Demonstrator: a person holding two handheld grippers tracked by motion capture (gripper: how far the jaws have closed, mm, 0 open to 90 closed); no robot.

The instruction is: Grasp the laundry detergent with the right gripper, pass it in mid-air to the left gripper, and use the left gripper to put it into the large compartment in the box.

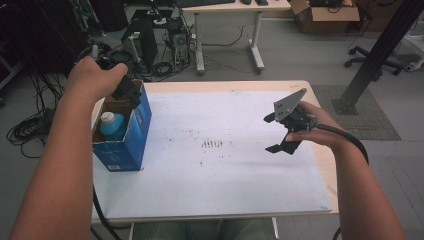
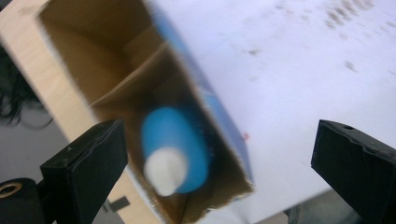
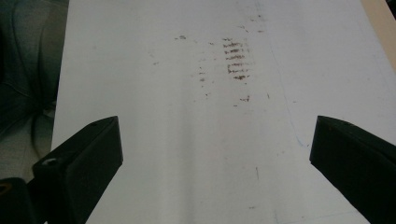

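An open blue cardboard box stands at the table's left edge, and a blue bottle with a white cap stands upright inside it. My left gripper hovers over the box's far end, open; in the left gripper view the bottle and box lie below between the wide-apart jaws. My right gripper is held above the table's right half, open, with nothing between its jaws. The right gripper view looks down on the bare white sheet.
A white sheet covers the wooden table, with dark smudges near its middle. Beyond the table stand a desk, computer gear with cables, a cardboard box and a black post.
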